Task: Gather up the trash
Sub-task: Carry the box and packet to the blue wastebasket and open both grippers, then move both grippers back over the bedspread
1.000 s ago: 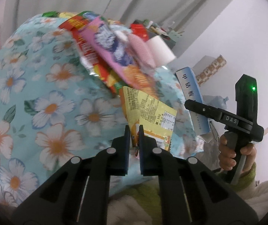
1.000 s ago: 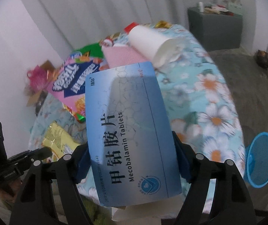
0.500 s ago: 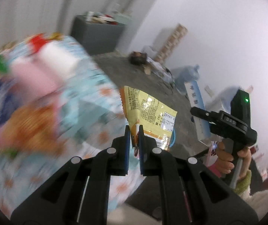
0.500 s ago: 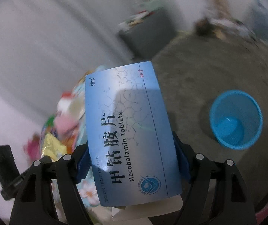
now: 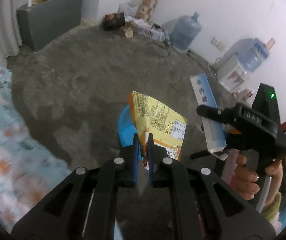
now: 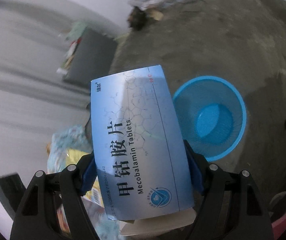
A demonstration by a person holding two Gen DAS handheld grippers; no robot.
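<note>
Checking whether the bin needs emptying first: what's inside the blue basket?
The right wrist view shows the blue basket with a bare blue bottom and nothing inside. The tablet box covers its near-left rim only.

A gray concrete floor is carrying a round blue trash basket. Two big blue water jugs are standing by the white wall. A gray cabinet and a messy pile of bags are sitting there too.
</note>
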